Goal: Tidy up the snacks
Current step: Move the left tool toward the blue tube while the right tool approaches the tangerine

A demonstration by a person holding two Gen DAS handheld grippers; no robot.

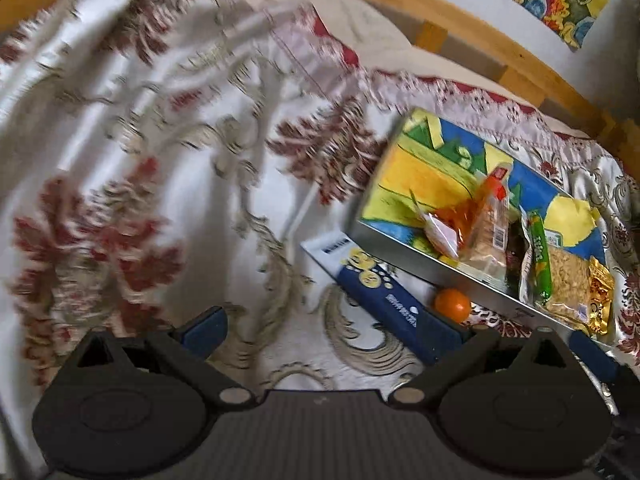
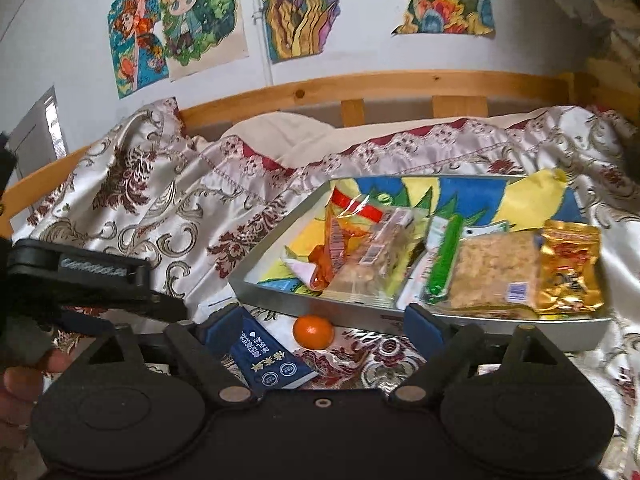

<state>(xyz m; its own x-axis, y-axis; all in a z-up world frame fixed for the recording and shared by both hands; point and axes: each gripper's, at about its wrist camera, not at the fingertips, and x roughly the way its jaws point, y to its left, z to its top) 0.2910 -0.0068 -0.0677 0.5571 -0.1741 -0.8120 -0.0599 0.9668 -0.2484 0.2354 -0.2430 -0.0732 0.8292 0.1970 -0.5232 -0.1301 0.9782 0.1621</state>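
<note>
Risk: my right gripper [image 2: 320, 320], jaws wide and empty, could nudge the orange [image 2: 313, 332] rolling; left gripper [image 1: 340, 328] equally wide, empty.

Lighting: soft, even daylight, source unclear; shadows faint. Glare: sheen on satin bedspread [image 1: 168, 128] and on clear snack wrappers [image 2: 360, 248]. Blur: heavy motion smear across left half of left wrist view; right wrist view mostly sharp. Distortion: strong fisheye bending of wooden bed rail [image 2: 360, 84], dark corners in both views.
</note>
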